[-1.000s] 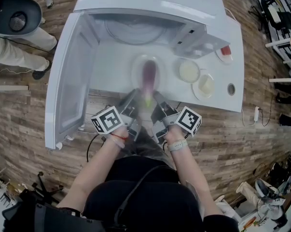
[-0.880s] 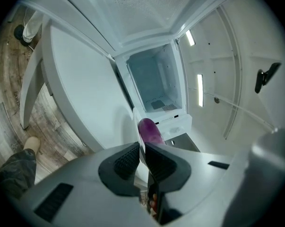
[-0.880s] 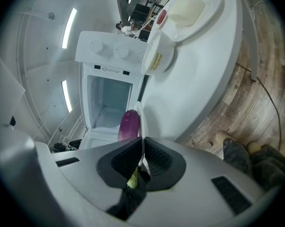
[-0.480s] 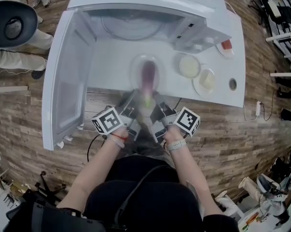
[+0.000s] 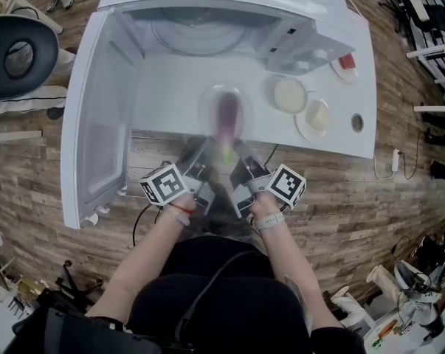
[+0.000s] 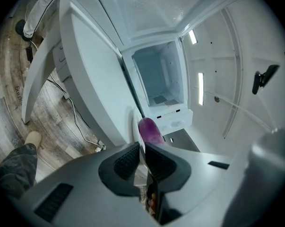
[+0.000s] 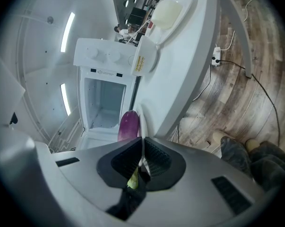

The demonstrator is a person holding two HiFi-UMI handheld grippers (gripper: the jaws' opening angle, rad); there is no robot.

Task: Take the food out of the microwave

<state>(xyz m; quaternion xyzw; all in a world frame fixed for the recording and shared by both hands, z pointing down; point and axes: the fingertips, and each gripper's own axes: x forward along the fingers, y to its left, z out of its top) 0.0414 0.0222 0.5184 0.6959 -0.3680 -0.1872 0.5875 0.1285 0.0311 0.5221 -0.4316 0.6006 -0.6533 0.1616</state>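
Grip status: left gripper and right gripper are each clamped on the thin near rim of the plate, one either side of the green stem. Both bite only the edge, so the load hangs out ahead of the jaws. We judge tilt as the main risk: if one hand drops or rolls, the eggplant can roll toward the far rim.

Plate position: it's out of the microwave, in front of the mouth. Its near part sits past the near edge of the table, toward us. We can't tell whether its base touches the tabletop; it looks blurred, so probably lifted.

Step in hand, as we read it: set the plate down on the table in front of the cavity. To do it well we move both hands as one, rim level, no twist between them. We push forward enough that the whole base is over the table before we unclamp. Then we release both sides together and back out straight off the rim.

Clearances: open door is on the left, well apart. Two small dishes sit to the right, near the plate, so we don't drift right. Cavity behind shows only its turntable.
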